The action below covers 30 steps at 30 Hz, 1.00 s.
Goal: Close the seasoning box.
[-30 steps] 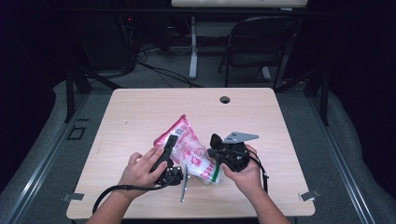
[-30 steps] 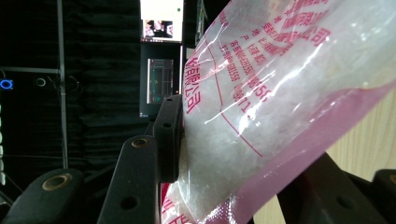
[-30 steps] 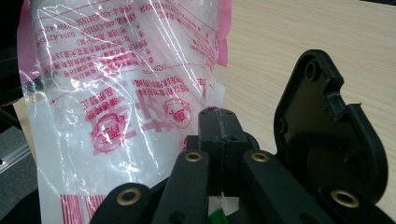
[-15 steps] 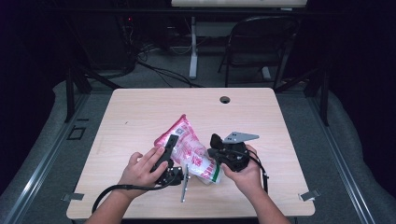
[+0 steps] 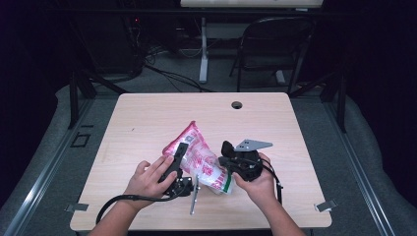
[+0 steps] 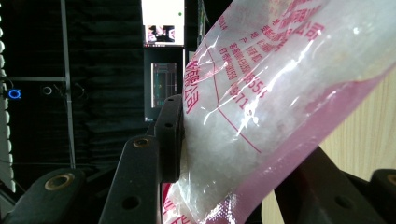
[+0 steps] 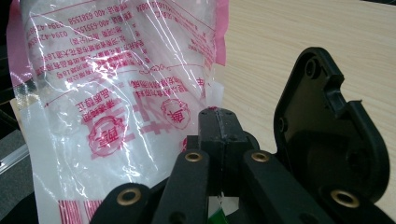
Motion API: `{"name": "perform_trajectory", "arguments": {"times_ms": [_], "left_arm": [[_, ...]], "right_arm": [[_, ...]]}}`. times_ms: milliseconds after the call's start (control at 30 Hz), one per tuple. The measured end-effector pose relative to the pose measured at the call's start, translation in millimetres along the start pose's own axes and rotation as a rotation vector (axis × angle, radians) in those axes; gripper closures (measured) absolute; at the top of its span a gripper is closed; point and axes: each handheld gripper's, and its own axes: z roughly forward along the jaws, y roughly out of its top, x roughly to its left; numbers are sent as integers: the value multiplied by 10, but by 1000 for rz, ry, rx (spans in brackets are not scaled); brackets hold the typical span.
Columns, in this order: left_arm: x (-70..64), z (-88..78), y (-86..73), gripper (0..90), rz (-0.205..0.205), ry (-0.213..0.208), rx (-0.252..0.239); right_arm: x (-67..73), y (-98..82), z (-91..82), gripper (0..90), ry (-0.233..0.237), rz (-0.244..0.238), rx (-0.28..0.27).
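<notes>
Bag (image 5: 199, 160) of white granules, pink-printed plastic, lies near the surface's (image 5: 147, 118) front edge, long axis slanting toward the far left corner. It looks soft, slippery and saggy, best taken at its ends. Left gripper (image 6: 224, 154) clamps its bulging body; right gripper (image 7: 218, 122), jaws clenched, pinches its bottom edge.

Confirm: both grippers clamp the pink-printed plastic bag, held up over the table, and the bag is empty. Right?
Not quite. The pink-printed plastic bag isn't empty: the left gripper view shows white granular contents bulging inside it. The rest holds: the left gripper and right gripper both clamp it over the table.
</notes>
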Motion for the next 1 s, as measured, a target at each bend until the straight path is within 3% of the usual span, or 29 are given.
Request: {"name": "perform_trajectory", "arguments": {"times_ms": [467,1000], "left_arm": [[-13,-11,12,634,32,28,-7],[-18,-13,30,636,43,30,-9]], "right_arm": [[0,-15,-1,900,2,-2,0],[-12,-23,-2,900,-4,2,4]]}}
